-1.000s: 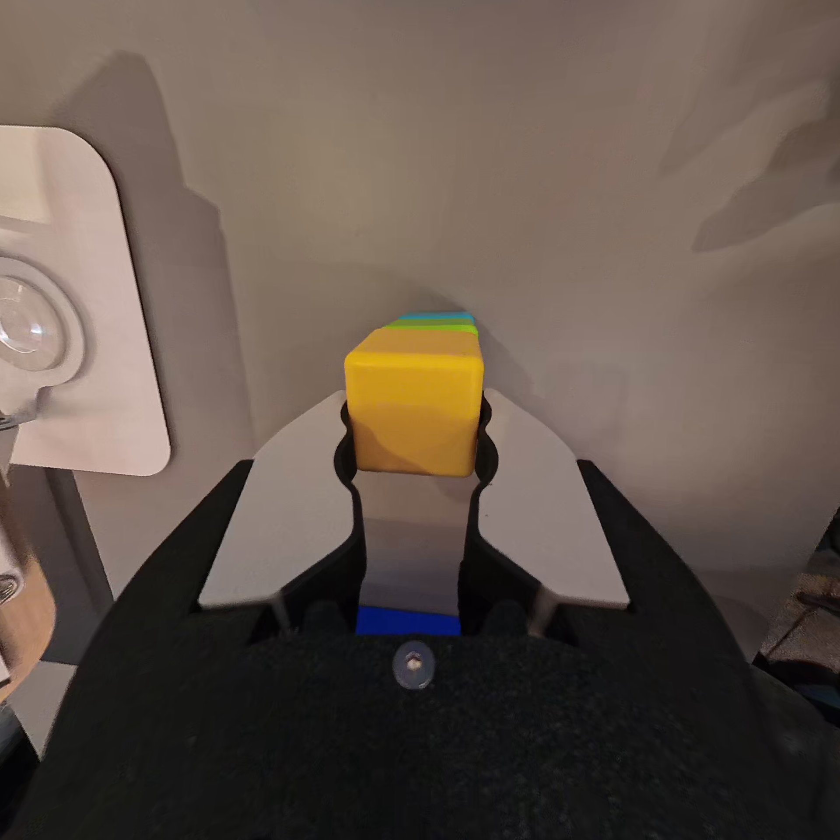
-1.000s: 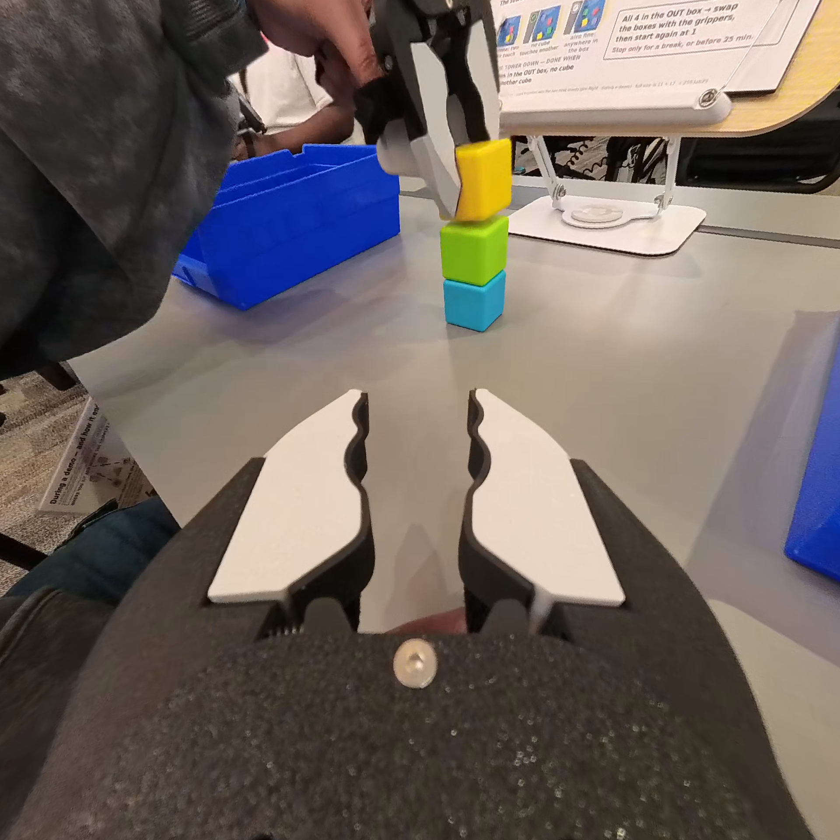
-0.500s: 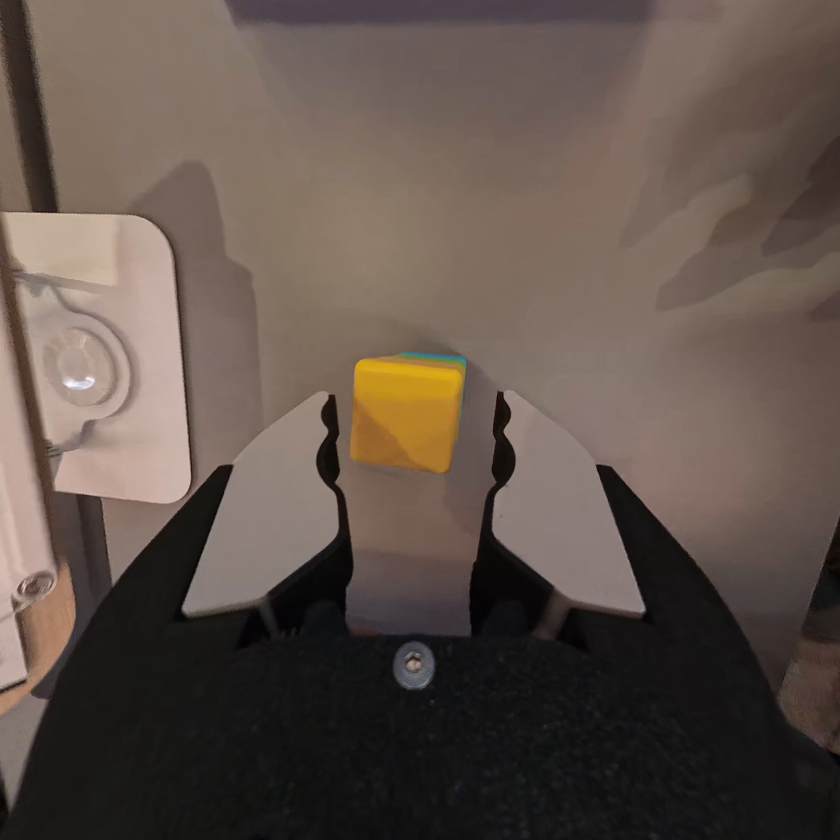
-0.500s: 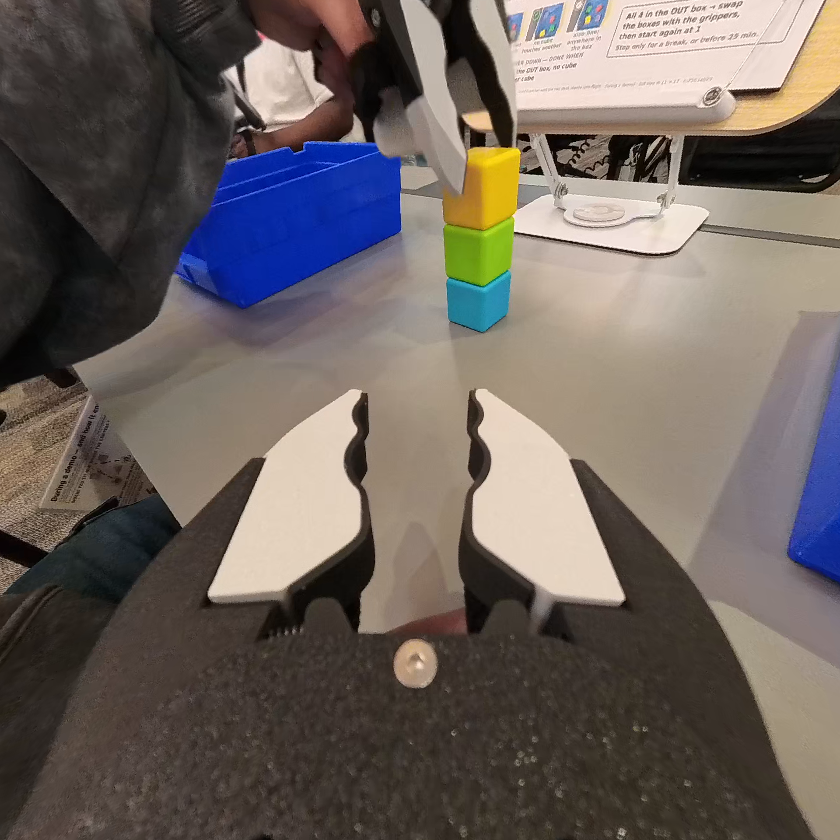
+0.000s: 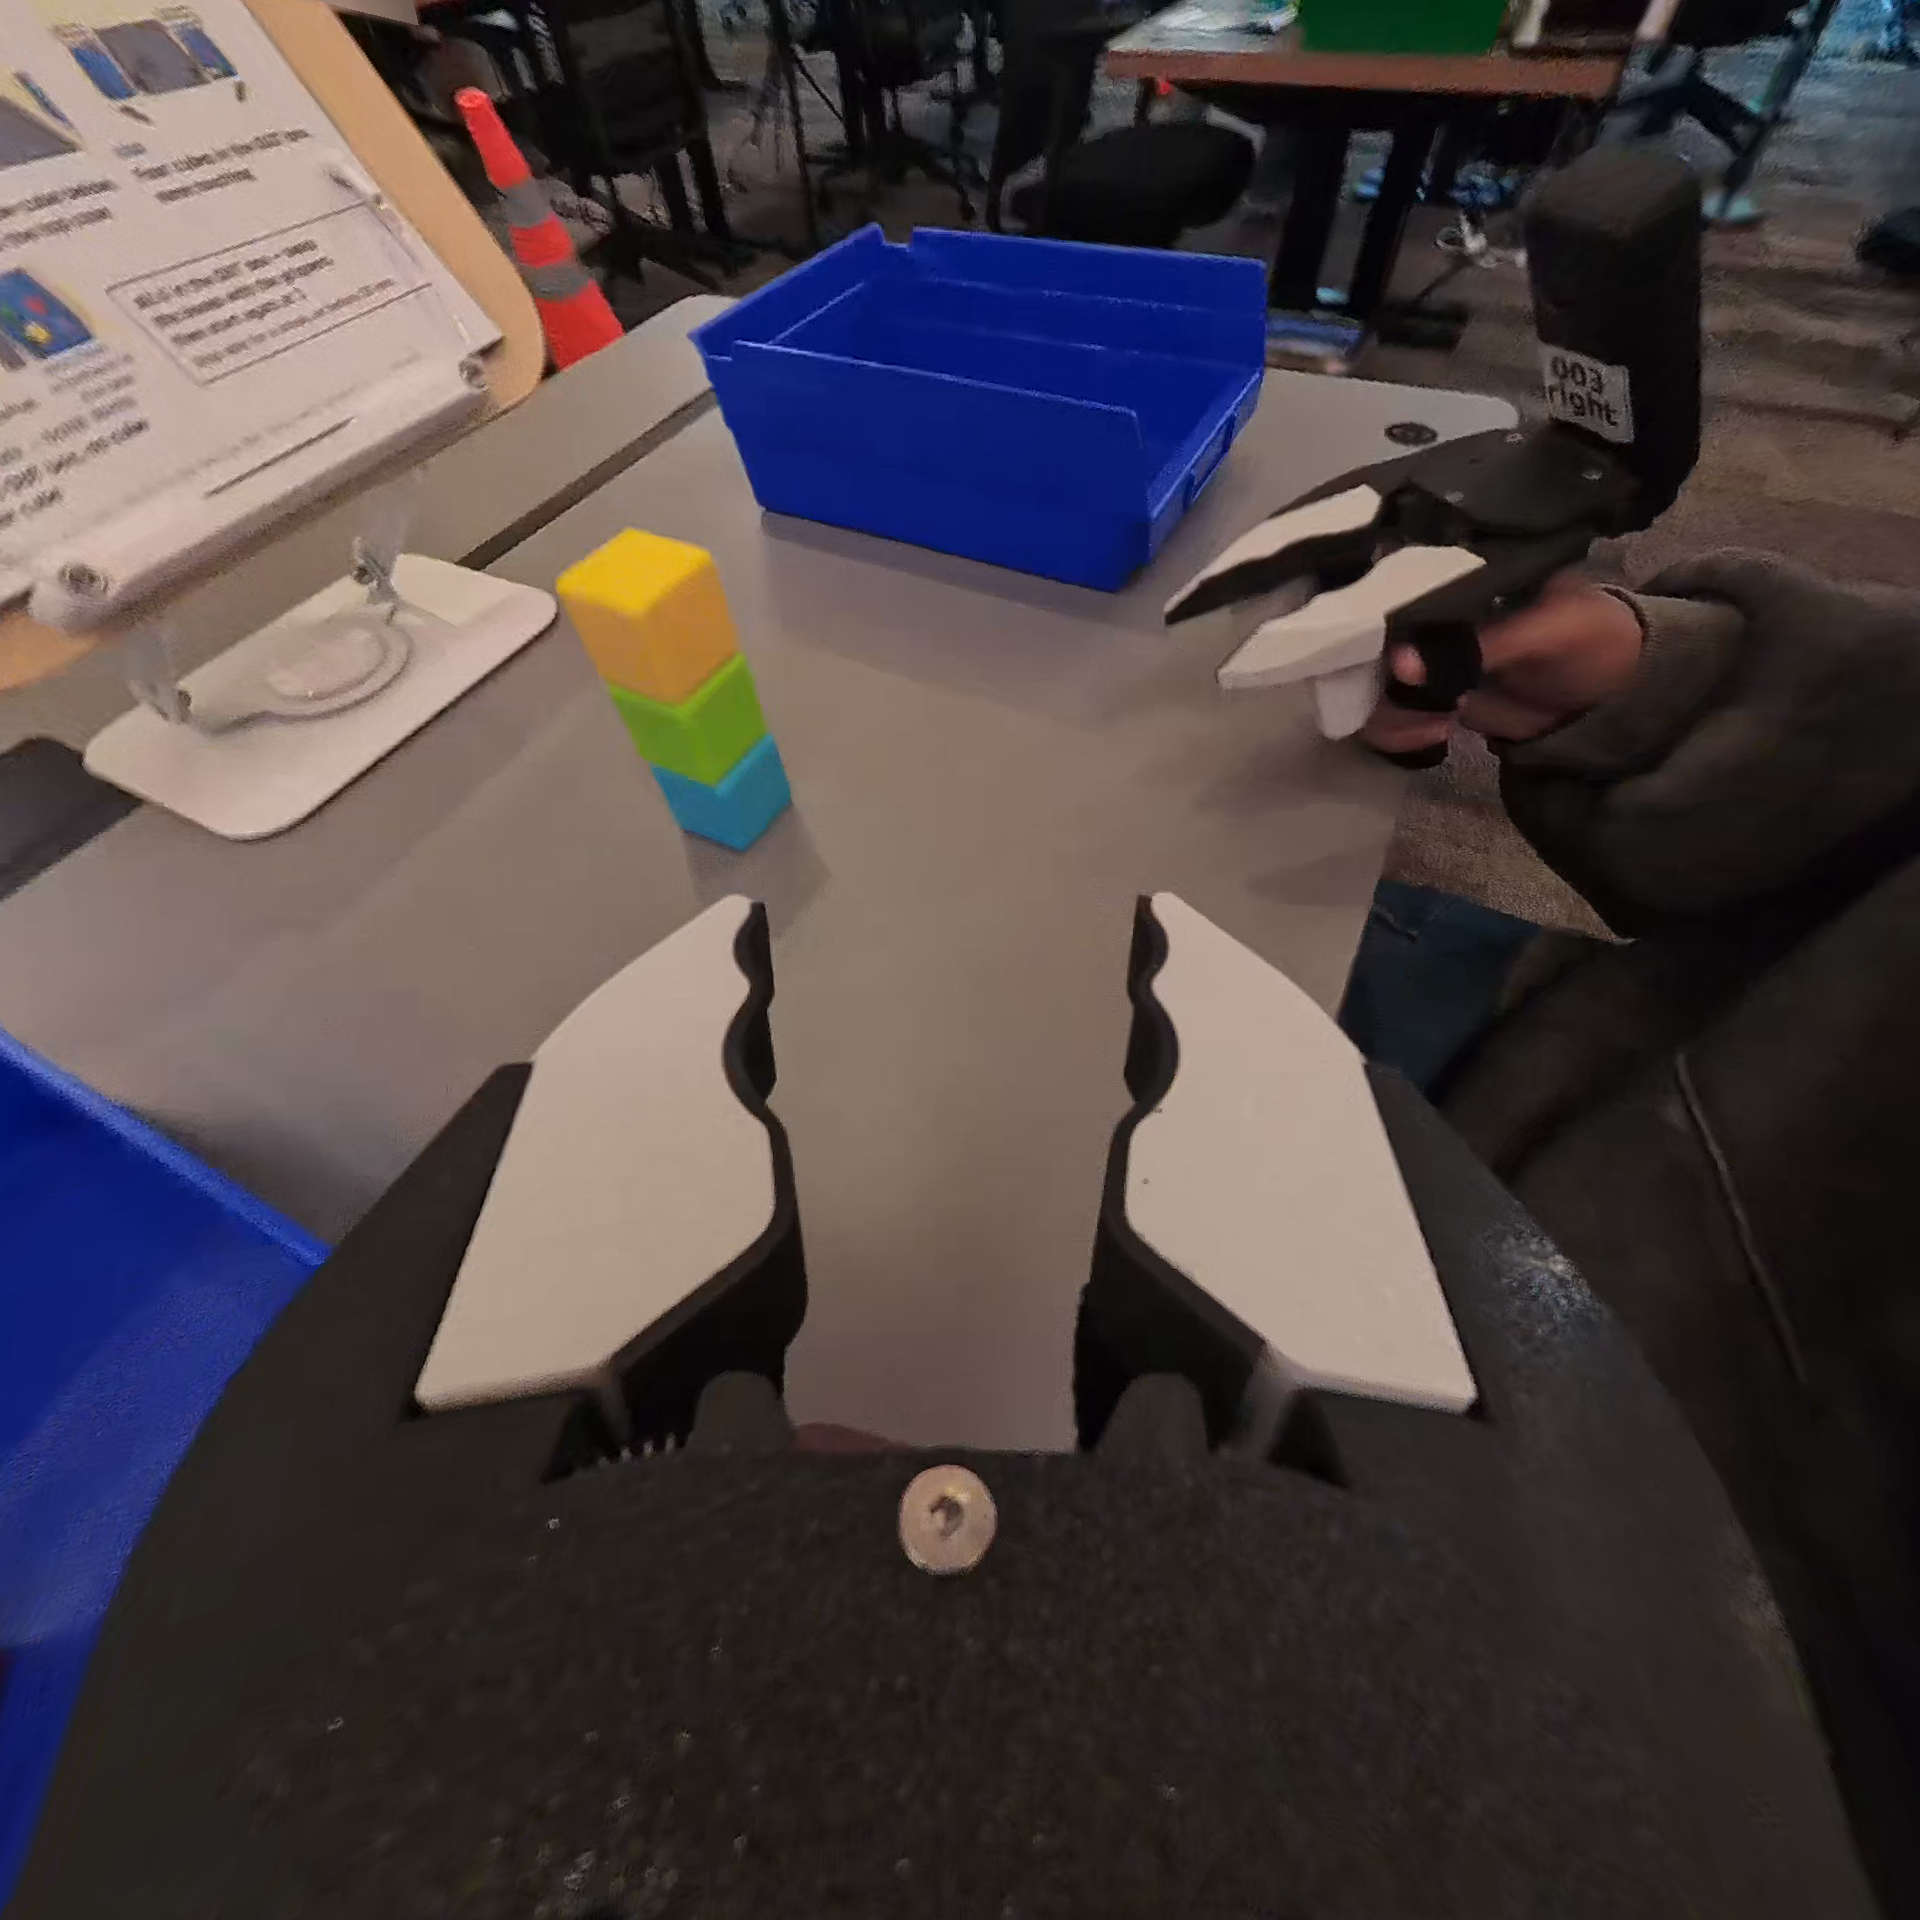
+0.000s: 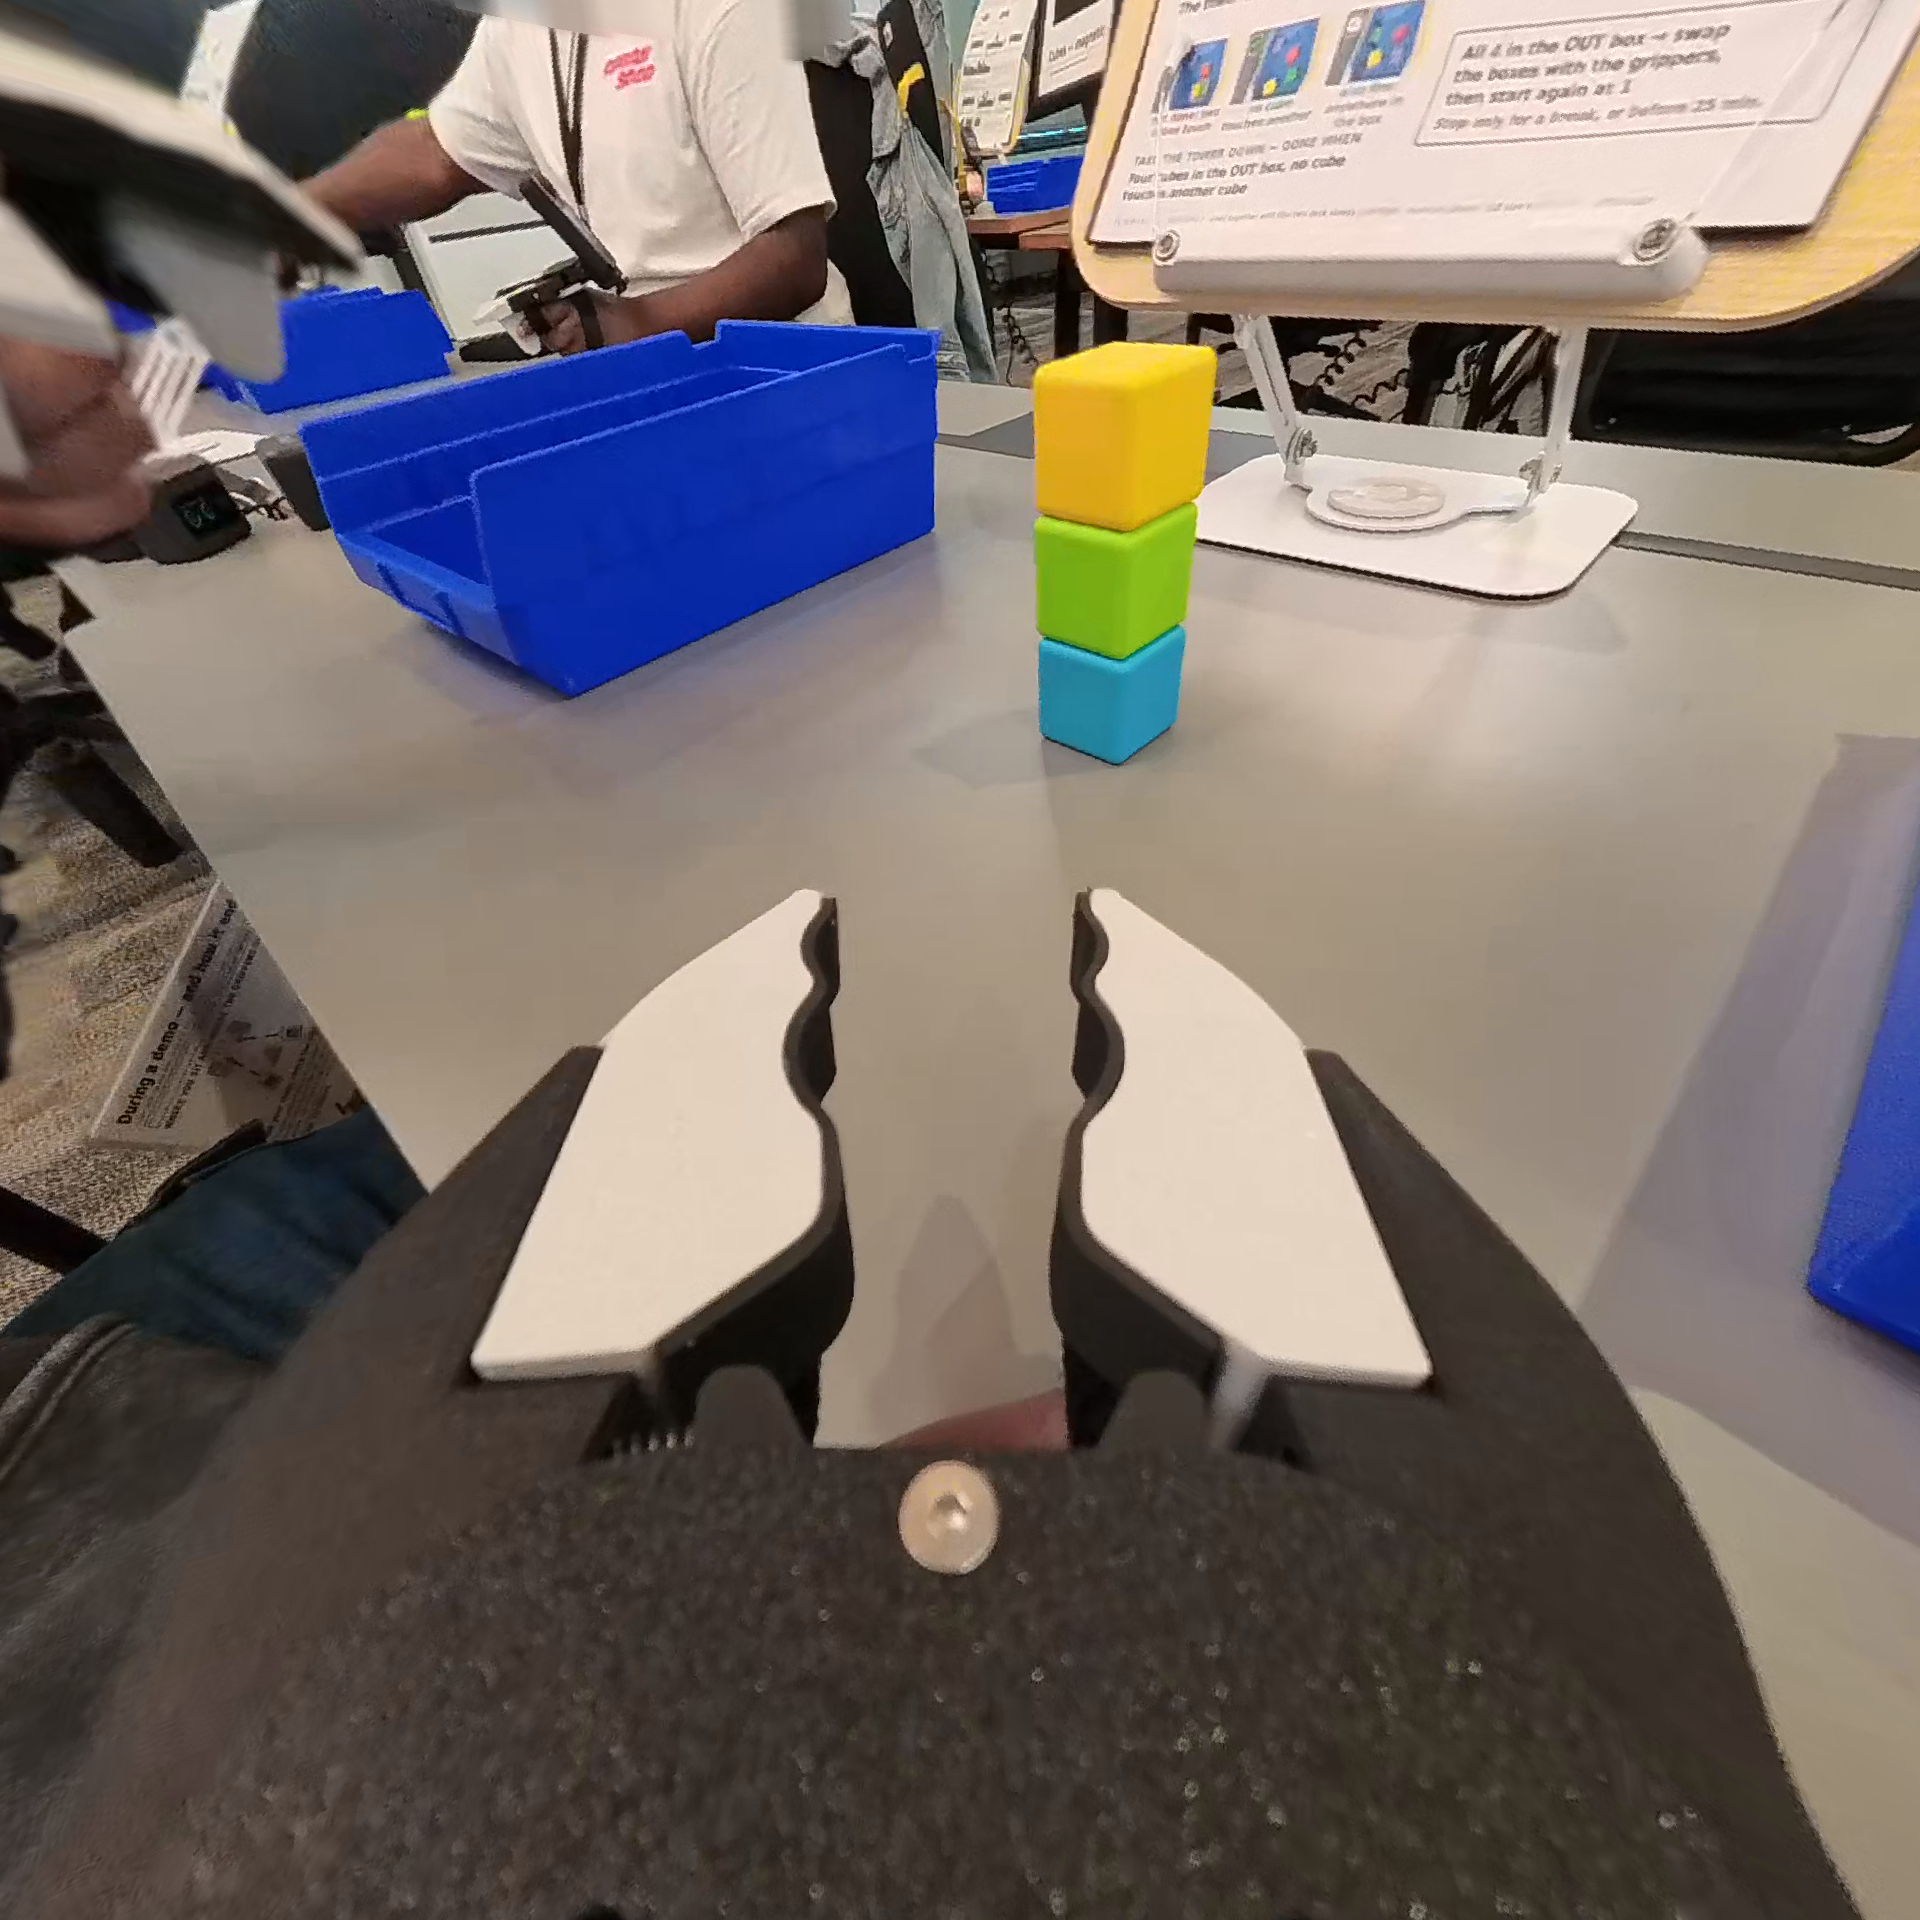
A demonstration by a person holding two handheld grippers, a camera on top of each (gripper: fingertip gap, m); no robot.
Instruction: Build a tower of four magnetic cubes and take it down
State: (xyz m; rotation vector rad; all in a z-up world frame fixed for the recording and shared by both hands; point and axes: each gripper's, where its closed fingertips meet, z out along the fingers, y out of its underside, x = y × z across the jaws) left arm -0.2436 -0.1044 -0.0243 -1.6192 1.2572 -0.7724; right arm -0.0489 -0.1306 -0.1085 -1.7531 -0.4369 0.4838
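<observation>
**Inspector A:** The left gripper (image 5: 943, 914) is holding its jaws wide apart, with nothing between them. Ahead of the jaws and to their left, a tower of three smooth plastic cubes is standing on the grey desk (image 5: 987, 748): a yellow cube (image 5: 649, 623) is sitting on top, a lime-green cube (image 5: 691, 722) in the middle, and a sky-blue cube (image 5: 727, 795) at the bottom, resting on the desk. The tower is standing clear of the jaws, touching neither finger.

**Inspector B:** The right gripper (image 6: 954, 914) is holding its jaws partly open, a narrower gap than the left, and is also gripping nothing. The same tower is standing straight ahead of these jaws, slightly to their right, well apart from them.

**Inspector A:** Beyond the left jaws, a blue open-topped plastic bin (image 5: 987, 405) is sitting at the far side of the desk. A white instruction board on a clear stand (image 5: 312, 665) is standing to the far left of the tower.

**Inspector B:** A hand in a grey sleeve (image 5: 1496, 675) is gripping the right gripper's handle. A second blue bin edge (image 6: 1870, 1195) is showing to the right of the right jaws. I am seeing no fourth cube.
</observation>
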